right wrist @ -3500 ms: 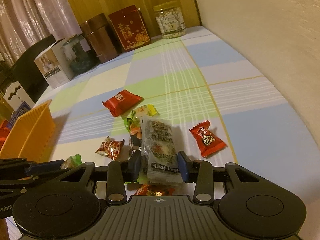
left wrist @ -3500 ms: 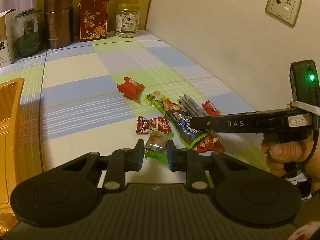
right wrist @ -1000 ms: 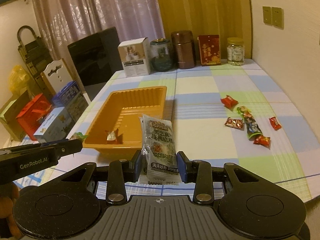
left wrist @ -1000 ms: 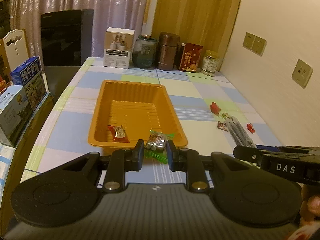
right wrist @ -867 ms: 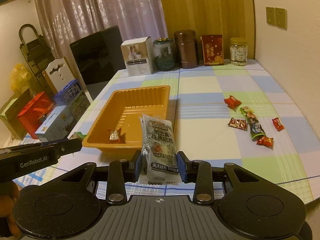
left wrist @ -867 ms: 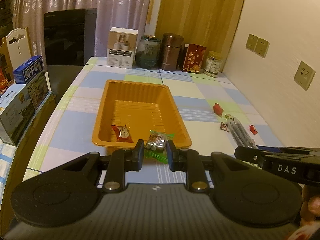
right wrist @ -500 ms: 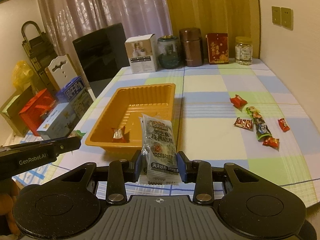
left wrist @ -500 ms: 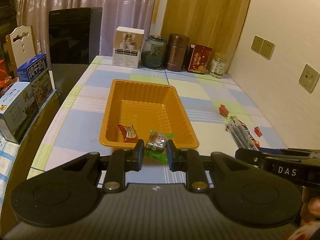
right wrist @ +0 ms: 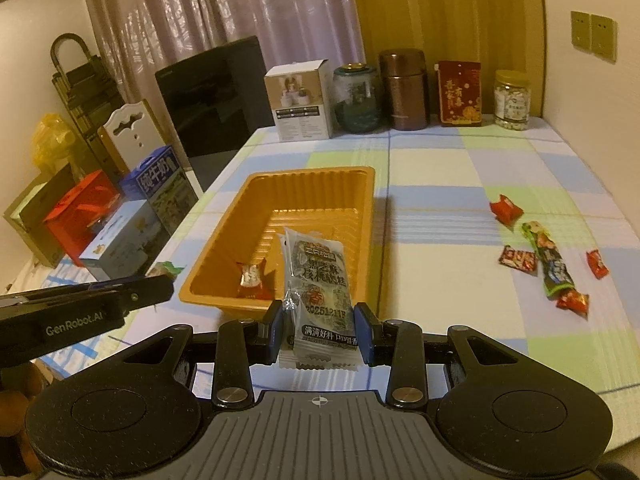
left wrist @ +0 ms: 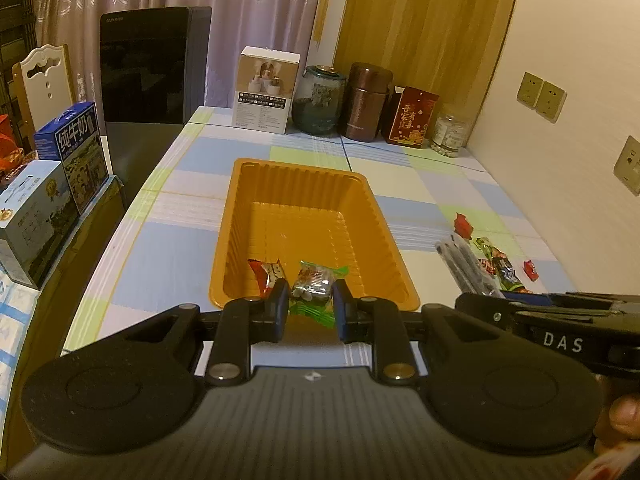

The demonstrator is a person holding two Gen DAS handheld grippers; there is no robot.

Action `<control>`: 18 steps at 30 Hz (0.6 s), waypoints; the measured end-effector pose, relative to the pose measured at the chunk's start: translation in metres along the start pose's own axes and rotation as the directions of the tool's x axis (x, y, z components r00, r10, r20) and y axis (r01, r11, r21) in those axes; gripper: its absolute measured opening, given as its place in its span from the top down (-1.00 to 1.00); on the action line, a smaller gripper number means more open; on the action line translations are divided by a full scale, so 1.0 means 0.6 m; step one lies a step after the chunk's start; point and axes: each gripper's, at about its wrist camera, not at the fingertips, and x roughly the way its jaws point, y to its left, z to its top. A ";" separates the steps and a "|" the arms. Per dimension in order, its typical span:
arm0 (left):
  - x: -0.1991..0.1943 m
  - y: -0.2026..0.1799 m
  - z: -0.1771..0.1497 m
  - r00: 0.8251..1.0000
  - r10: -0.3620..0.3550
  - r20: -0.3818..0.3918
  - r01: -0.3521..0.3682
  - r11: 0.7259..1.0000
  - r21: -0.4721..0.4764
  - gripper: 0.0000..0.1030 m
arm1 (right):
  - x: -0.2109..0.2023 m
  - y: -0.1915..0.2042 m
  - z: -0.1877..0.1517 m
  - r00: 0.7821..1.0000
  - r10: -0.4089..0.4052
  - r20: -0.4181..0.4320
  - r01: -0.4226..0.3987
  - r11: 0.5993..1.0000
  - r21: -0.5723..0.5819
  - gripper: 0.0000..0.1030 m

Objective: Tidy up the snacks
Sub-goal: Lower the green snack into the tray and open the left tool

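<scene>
An orange tray (left wrist: 296, 184) (right wrist: 256, 196) stands in the middle of the table with one red candy (left wrist: 266, 274) (right wrist: 250, 280) inside near its front wall. My left gripper (left wrist: 310, 300) is shut on a small green-wrapped snack (left wrist: 314, 286) and holds it above the tray's near edge. My right gripper (right wrist: 319, 330) is shut on a long grey sesame-walnut cake packet (right wrist: 318, 284), held above the tray's near right corner. Several loose snacks (right wrist: 552, 264) (left wrist: 496, 258) lie on the table to the right.
A white box (right wrist: 298, 100), a glass jar (right wrist: 356, 98), a brown canister (right wrist: 404, 88), a red packet (right wrist: 459, 94) and a nut jar (right wrist: 511, 100) line the table's back edge. Milk cartons (left wrist: 44, 184) and bags stand off the table's left side. A wall runs along the right.
Both grippers, each still holding its snack, have lifted away from the snack pile and swung left to the tray, then drifted slightly closer to it.
</scene>
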 end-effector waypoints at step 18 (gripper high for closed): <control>0.099 0.036 0.049 0.999 0.008 -0.049 -0.008 1.000 -0.012 0.59 | 0.105 0.002 0.062 0.999 0.017 -0.044 -0.018 0.999 -0.034 0.27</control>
